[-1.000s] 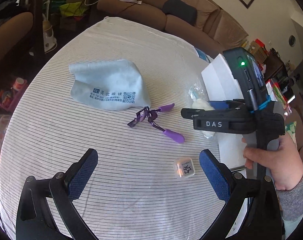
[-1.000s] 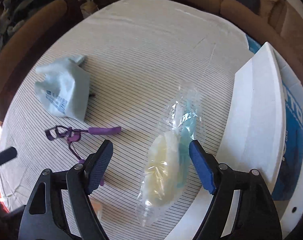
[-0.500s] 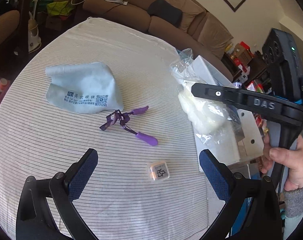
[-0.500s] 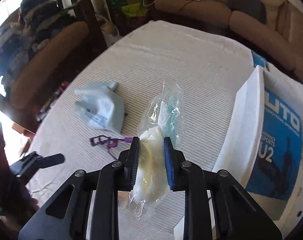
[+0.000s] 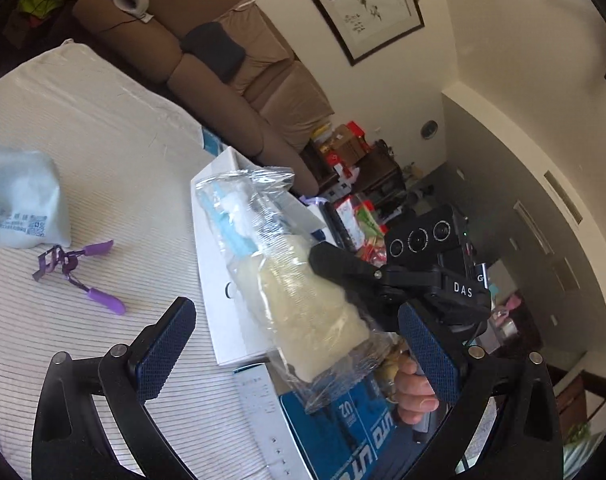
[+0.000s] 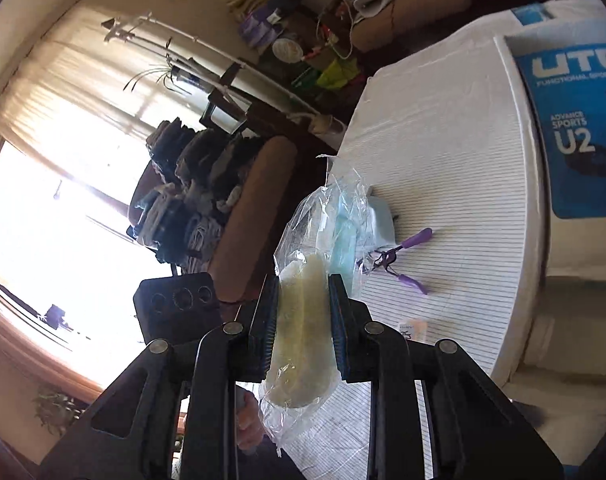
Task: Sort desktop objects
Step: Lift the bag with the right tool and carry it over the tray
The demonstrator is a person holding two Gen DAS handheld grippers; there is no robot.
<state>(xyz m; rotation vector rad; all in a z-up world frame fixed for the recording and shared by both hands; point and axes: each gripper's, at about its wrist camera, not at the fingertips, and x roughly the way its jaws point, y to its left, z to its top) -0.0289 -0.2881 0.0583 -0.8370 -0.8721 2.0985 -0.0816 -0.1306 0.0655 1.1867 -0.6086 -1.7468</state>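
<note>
Since half a second ago, your right tool (image 6: 303,316) has carried the clear plastic bag (image 6: 315,280) up off the desk (image 5: 103,120) and swung it toward the box side, and your left tool (image 5: 299,344) has turned to face it.

Largest first: the desk lies left of and beneath your left tool, under a striped cloth. The white and blue box (image 5: 231,320) sits just ahead of that tool, under the hanging bag. The pale blue cloth pouch (image 5: 19,204) lies far left of the left tool, with the purple eyelash curler (image 5: 79,276) just beside it. In the right wrist view, a small square case (image 6: 413,328) lies on the desk just right of the right tool.

Your right tool is clamped on the bag's cream, fluffy contents; the bag's blue part and loose top stick out beyond the fingertips. Your left tool is spread wide and grips nothing; the bag hangs between its pads without touching them, as far as I can tell.

You are mid-transfer, I judge. Next, place the bag over the box, lower it, then part the right tool. Watch the loose film: it may snag.
</note>
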